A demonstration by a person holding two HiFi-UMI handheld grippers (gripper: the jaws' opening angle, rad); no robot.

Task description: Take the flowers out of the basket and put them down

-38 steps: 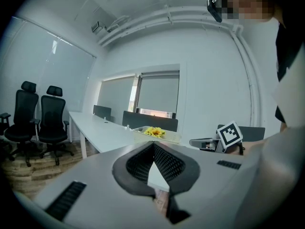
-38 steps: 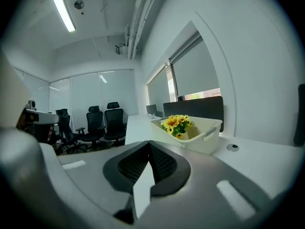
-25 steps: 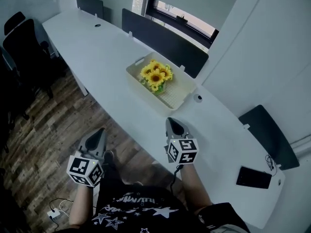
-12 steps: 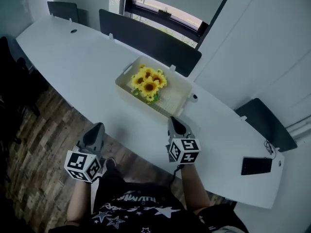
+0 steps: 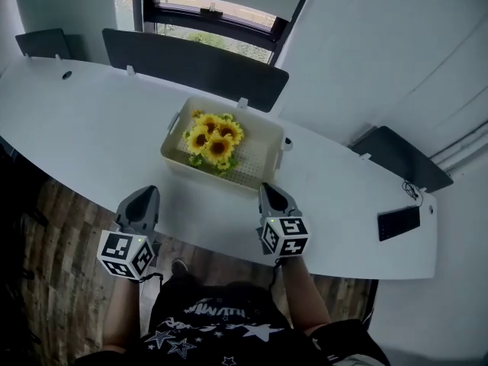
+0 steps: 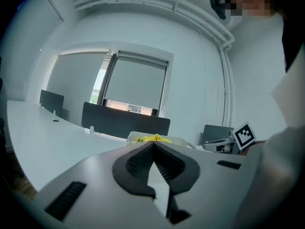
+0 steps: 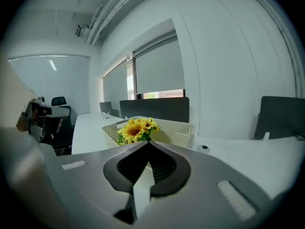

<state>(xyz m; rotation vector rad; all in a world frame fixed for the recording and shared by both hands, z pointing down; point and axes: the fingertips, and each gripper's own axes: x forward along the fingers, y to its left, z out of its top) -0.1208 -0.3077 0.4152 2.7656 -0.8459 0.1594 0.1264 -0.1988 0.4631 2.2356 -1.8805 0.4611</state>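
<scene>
A bunch of yellow sunflowers (image 5: 212, 142) stands in a cream perforated basket (image 5: 259, 168) on the long white table (image 5: 99, 143). The sunflowers (image 7: 135, 128) show over the basket's rim (image 7: 180, 129) in the right gripper view; only their tops (image 6: 151, 138) peek out in the left gripper view. My left gripper (image 5: 144, 194) is shut and empty, near the table's front edge, left of the basket. My right gripper (image 5: 268, 189) is also shut and empty, just in front of the basket's near right corner. Neither touches the basket.
Dark divider panels (image 5: 198, 71) line the table's far edge below a window (image 5: 213, 21). A small round grommet (image 5: 66, 75) sits far left. A black phone (image 5: 398, 223) lies at the table's right end. Wooden floor (image 5: 53, 280) is on my left.
The view has swung so the table and basket lie more squarely ahead. Both grippers stand closer to the table edge, the left one having moved further. Both stay shut.
</scene>
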